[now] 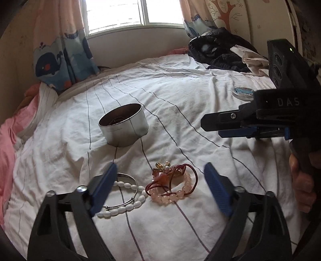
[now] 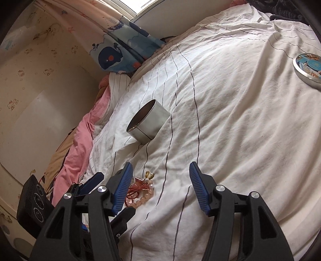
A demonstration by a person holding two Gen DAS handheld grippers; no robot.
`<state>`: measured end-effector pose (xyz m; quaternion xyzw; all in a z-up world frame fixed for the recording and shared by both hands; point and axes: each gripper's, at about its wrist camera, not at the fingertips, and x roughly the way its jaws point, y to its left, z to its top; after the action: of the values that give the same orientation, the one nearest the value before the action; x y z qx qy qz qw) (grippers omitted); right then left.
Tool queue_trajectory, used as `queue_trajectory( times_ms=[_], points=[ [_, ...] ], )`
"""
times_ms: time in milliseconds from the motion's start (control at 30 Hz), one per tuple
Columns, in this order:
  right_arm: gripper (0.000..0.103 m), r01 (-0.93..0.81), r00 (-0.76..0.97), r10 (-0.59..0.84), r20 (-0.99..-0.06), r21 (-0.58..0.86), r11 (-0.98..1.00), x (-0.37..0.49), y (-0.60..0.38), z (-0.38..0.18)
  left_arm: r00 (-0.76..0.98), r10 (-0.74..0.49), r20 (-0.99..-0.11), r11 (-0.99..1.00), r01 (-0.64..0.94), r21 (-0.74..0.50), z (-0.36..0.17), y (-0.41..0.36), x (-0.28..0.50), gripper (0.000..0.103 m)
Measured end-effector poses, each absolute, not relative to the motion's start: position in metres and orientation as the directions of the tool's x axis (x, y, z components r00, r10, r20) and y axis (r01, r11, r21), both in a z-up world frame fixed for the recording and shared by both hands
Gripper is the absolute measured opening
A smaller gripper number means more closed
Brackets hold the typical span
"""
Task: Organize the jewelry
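Both tongs (image 1: 160, 180) agape over striped bedsheet (image 1: 180, 90), curtained window (image 1: 130, 12) bhd.

A white bed sheet (image 1: 180, 96) with thin dark stripes covers the bed. A pink blanket (image 1: 12, 130) lies bunched at 9 o'clock. A whale curtain (image 1: 60, 60) hangs at 11 o'clock beside a bright window (image 1: 124, 14). Dark clothes (image 1: 218, 48) are piled at 1 o'clock.

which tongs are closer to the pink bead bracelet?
Left. Left tongs straddle the bracelet, open; right tongs hover off to its right, open.
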<state>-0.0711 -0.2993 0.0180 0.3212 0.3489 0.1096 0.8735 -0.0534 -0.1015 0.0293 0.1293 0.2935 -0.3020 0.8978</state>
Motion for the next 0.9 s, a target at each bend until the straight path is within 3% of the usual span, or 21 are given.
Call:
queue_trajectory(
  times_ms=[33, 67, 133, 400, 467, 500, 533, 567, 633, 700, 733, 767, 833, 900],
  points=[
    [0.06, 0.031, 0.731, 0.417, -0.541, 0.636, 0.771, -0.07, -0.297, 0.017, 0.616, -0.487, -0.62, 0.794, 0.608, -0.02, 0.027, -0.093, -0.046, 0.031],
    [0.06, 0.029, 0.728, 0.417, -0.544, 0.633, 0.774, -0.07, -0.296, 0.017, 0.588, -0.512, -0.626, 0.801, 0.59, -0.1, 0.026, -0.083, -0.039, 0.014],
    [0.06, 0.022, 0.722, 0.418, -0.552, 0.622, 0.783, -0.069, -0.292, 0.016, 0.57, -0.538, -0.621, 0.81, 0.553, -0.195, 0.023, -0.064, -0.032, 0.0],
    [0.06, -0.029, 0.682, 0.415, -0.603, 0.544, 0.838, -0.062, -0.268, 0.013, 0.548, -0.633, -0.548, 0.769, 0.531, -0.357, 0.038, -0.026, -0.031, 0.0],
    [0.061, -0.032, 0.686, 0.399, -0.608, 0.523, 0.852, -0.062, -0.262, 0.012, 0.534, -0.643, -0.549, 0.754, 0.568, -0.33, 0.039, -0.034, -0.034, 0.001],
    [0.062, -0.027, 0.689, 0.4, -0.605, 0.529, 0.848, -0.062, -0.263, 0.011, 0.526, -0.657, -0.539, 0.738, 0.596, -0.318, 0.041, -0.04, -0.038, 0.003],
    [0.062, -0.019, 0.693, 0.4, -0.6, 0.539, 0.842, -0.062, -0.265, 0.01, 0.521, -0.661, -0.54, 0.728, 0.62, -0.293, 0.042, -0.049, -0.043, 0.018],
    [0.062, -0.009, 0.698, 0.4, -0.594, 0.551, 0.834, -0.063, -0.268, 0.009, 0.532, -0.649, -0.543, 0.73, 0.636, -0.249, 0.044, -0.058, -0.048, 0.052],
    [0.062, 0.008, 0.71, 0.408, -0.574, 0.586, 0.81, -0.064, -0.277, 0.008, 0.576, -0.619, -0.534, 0.745, 0.645, -0.169, 0.045, -0.073, -0.054, 0.077],
    [0.062, 0.019, 0.717, 0.416, -0.56, 0.612, 0.791, -0.065, -0.283, 0.006, 0.573, -0.582, -0.578, 0.759, 0.637, -0.133, 0.041, -0.087, -0.048, 0.077],
    [0.062, 0.021, 0.716, 0.419, -0.559, 0.616, 0.787, -0.065, -0.284, 0.006, 0.552, -0.569, -0.61, 0.76, 0.636, -0.134, 0.036, -0.092, -0.042, 0.072],
    [0.062, 0.02, 0.714, 0.417, -0.562, 0.613, 0.79, -0.065, -0.283, 0.006, 0.522, -0.562, -0.641, 0.757, 0.638, -0.145, 0.029, -0.095, -0.037, 0.043],
    [0.062, 0.017, 0.71, 0.414, -0.569, 0.602, 0.798, -0.064, -0.281, 0.006, 0.501, -0.528, -0.685, 0.775, 0.615, -0.147, 0.018, -0.095, -0.028, 0.004],
    [0.063, 0.016, 0.708, 0.414, -0.572, 0.599, 0.8, -0.063, -0.28, 0.007, 0.504, -0.543, -0.672, 0.779, 0.6, -0.179, 0.019, -0.084, -0.029, 0.003]
  ],
)
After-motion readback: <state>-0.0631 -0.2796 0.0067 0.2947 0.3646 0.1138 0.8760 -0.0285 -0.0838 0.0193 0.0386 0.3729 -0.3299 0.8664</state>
